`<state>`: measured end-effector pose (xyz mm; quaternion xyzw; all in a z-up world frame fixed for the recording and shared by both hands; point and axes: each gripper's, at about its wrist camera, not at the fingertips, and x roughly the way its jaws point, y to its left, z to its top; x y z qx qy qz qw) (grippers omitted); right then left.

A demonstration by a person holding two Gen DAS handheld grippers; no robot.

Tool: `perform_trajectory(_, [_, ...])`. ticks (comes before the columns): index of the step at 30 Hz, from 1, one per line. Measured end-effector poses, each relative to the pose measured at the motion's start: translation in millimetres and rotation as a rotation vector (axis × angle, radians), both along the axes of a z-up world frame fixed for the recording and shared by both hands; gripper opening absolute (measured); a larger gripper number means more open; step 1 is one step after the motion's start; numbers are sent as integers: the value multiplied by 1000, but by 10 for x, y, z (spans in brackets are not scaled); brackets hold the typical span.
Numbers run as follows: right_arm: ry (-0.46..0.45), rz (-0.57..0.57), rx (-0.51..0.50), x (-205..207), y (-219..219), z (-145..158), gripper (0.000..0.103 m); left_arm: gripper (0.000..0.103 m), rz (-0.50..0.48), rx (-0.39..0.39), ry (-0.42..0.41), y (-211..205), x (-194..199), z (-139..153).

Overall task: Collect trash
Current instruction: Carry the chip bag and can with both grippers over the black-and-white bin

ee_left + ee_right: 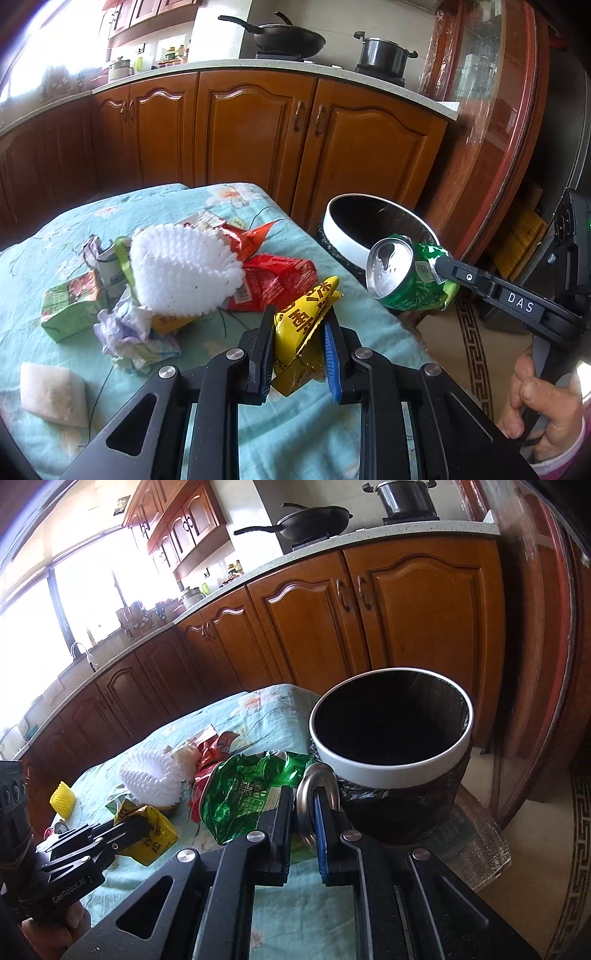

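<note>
Trash is in both claws. Left claw (299, 341) pinches a yellow wrapper (301, 332) above the table (325, 435). Right claw (301, 825) squeezes a crushed green can (251, 794) beside the bin (391, 755). Next, I think: lift over the bin, let go.

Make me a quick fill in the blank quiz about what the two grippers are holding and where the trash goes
1. The right gripper is shut on a crushed ____ soda can.
2. The left gripper pinches a ____ snack wrapper.
3. The trash bin has a black liner and a ____ rim.
4. The white foam fruit net lies on the ____ tablecloth.

Missing words: green; yellow; white; light blue floral
</note>
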<state>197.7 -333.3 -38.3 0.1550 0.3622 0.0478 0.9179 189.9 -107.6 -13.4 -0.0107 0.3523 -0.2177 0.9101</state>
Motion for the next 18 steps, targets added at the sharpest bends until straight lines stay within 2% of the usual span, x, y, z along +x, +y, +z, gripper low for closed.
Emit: perform_trajectory(18, [3, -109, -91, 574, -770, -28, 11, 22, -115, 15, 28, -999, 1127, -69])
